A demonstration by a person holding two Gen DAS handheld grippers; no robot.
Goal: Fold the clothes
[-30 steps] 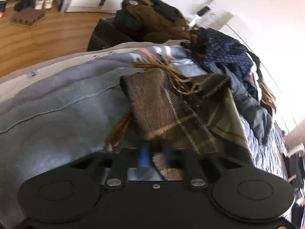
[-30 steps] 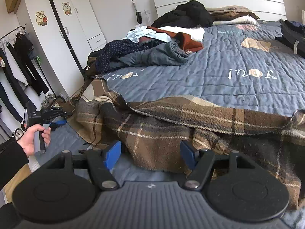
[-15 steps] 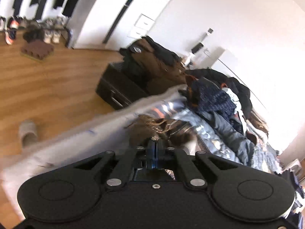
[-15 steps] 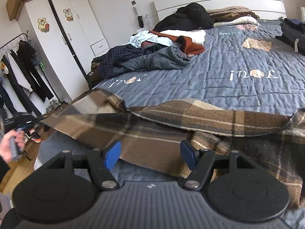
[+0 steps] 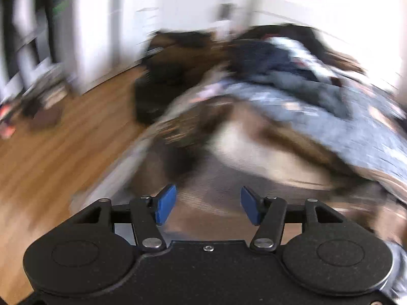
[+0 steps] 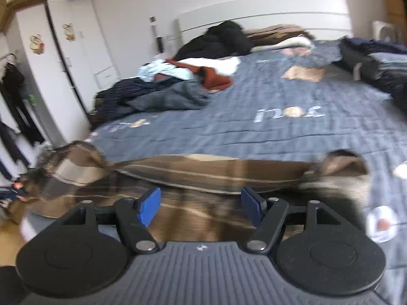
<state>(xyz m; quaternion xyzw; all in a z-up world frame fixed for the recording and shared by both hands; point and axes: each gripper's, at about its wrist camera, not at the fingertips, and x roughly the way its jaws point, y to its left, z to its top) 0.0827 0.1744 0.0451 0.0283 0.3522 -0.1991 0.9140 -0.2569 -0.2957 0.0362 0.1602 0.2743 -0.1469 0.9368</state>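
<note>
A brown plaid scarf (image 6: 208, 172) lies along the near edge of the bed, its left end folded over into a hump (image 6: 73, 162). It also shows, blurred, in the left wrist view (image 5: 254, 147). My left gripper (image 5: 208, 208) is open and empty above the scarf's left end. My right gripper (image 6: 201, 206) is open and empty just above the scarf's middle.
A blue quilt (image 6: 279, 132) covers the bed. A pile of clothes (image 6: 178, 86) lies at the far left of the bed and dark clothes (image 6: 376, 71) at the far right. A white wardrobe (image 6: 63, 71) and wooden floor (image 5: 51, 157) are to the left.
My left gripper was shut on the scarf's left end and lifted it; now it is open and the end lies folded on the bed. The left view swung fast and is blurred.
</note>
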